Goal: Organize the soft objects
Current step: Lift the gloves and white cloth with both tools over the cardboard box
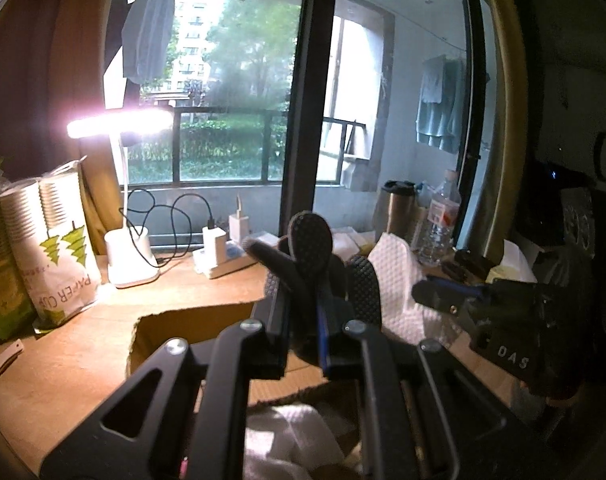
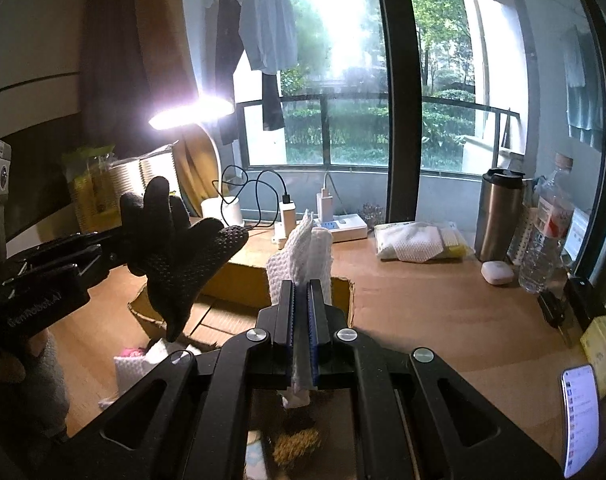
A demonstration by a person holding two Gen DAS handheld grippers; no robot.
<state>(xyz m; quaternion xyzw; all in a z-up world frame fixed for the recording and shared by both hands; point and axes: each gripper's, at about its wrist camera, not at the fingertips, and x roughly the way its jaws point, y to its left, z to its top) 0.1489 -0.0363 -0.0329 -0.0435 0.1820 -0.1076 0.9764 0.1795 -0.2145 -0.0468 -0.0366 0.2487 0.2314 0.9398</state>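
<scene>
- Black dotted glove (image 2: 175, 256) held up in air over open cardboard box (image 2: 239, 276), fingers splayed upward; pinched at cuff by left claw (image 1: 305, 344).
- White textured cloth (image 2: 303, 256) upright above box's right side, clamped btw pressed-together fingers of right claw (image 2: 302, 344).
- More white cloth (image 1: 291, 436) lying inside box.
- Box on wooden surface (image 2: 443, 320); lit desk lamp (image 1: 121, 126), power strip (image 2: 343, 226) w/ chargers behind, steel tumbler (image 2: 499, 216) and water bottle (image 2: 547, 232) at right.

black dotted glove (image 2: 175, 248) held aloft, fingers splayed upward; white textured cloth (image 2: 303, 252) pinched upright above cardboard box (image 2: 239, 276).
</scene>
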